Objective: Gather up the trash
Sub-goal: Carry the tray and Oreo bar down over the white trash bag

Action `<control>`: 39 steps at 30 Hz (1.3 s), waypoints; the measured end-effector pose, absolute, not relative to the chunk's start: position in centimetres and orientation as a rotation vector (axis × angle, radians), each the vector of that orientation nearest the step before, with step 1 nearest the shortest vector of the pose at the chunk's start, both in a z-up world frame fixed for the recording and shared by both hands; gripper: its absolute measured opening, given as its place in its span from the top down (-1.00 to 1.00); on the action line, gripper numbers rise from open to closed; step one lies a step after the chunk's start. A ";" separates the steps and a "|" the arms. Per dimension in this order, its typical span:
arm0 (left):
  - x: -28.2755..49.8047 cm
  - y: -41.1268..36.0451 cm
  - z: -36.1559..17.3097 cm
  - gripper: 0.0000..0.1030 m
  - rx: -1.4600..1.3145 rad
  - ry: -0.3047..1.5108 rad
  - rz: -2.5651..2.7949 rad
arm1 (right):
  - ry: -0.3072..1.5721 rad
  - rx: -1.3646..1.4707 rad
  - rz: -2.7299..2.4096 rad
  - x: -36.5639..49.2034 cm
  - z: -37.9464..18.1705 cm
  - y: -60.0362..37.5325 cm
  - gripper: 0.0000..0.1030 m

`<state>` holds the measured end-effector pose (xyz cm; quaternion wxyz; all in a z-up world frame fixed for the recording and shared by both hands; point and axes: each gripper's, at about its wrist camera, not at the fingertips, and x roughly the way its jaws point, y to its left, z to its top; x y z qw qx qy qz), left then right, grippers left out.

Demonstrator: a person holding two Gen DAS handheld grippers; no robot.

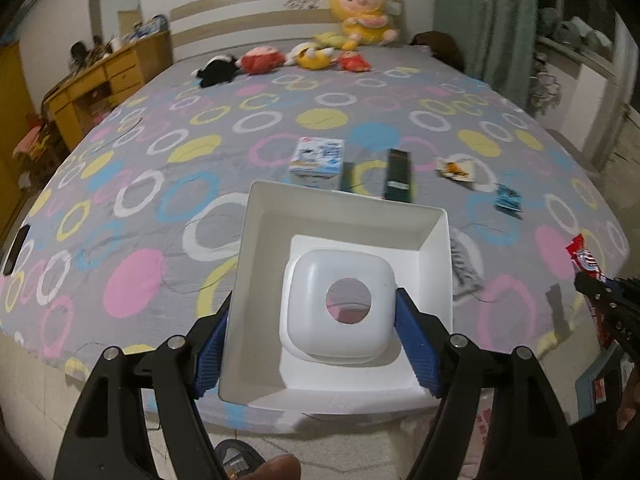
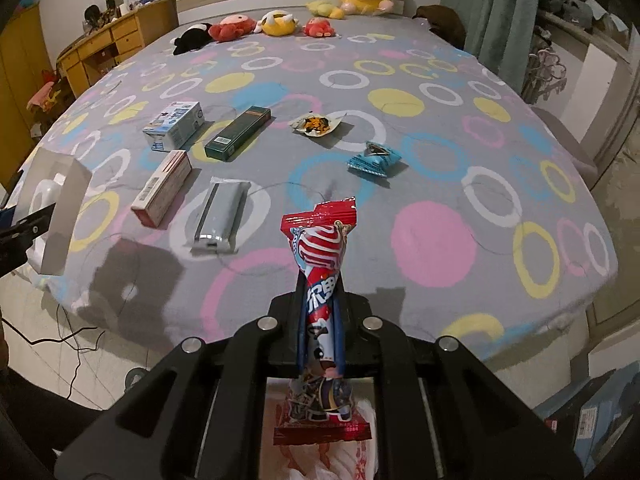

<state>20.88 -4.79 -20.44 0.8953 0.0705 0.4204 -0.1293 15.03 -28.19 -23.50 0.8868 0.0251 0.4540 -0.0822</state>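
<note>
My left gripper [image 1: 316, 344] is shut on a white square bin [image 1: 340, 216], which has a white lid with a round hole lying inside it. The bin hangs over the near edge of the bed. My right gripper [image 2: 320, 312] is shut on a red, white and blue snack wrapper [image 2: 320, 248], which stands up between its pads above the bed's edge. The bin [image 2: 60, 200] is at the far left of that view. On the bed lie a blue-white carton [image 2: 176, 126], a dark green box [image 2: 238, 134], a red-white box [image 2: 162, 188], a silver packet [image 2: 220, 216], an orange wrapper [image 2: 316, 124] and a blue wrapper [image 2: 374, 160].
Several plush toys [image 2: 276, 22] line the headboard. A wooden desk [image 1: 100, 84] stands left of the bed and a green curtain [image 1: 484, 20] to the right. A black phone [image 1: 16, 250] lies at the bed's left edge. A slippered foot [image 1: 240, 456] is on the floor.
</note>
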 end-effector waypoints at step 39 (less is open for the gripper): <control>3.5 -17.2 -33.1 -0.41 0.531 1.113 -0.835 | 1.111 0.088 -0.234 1.7 -31.8 -28.5 0.79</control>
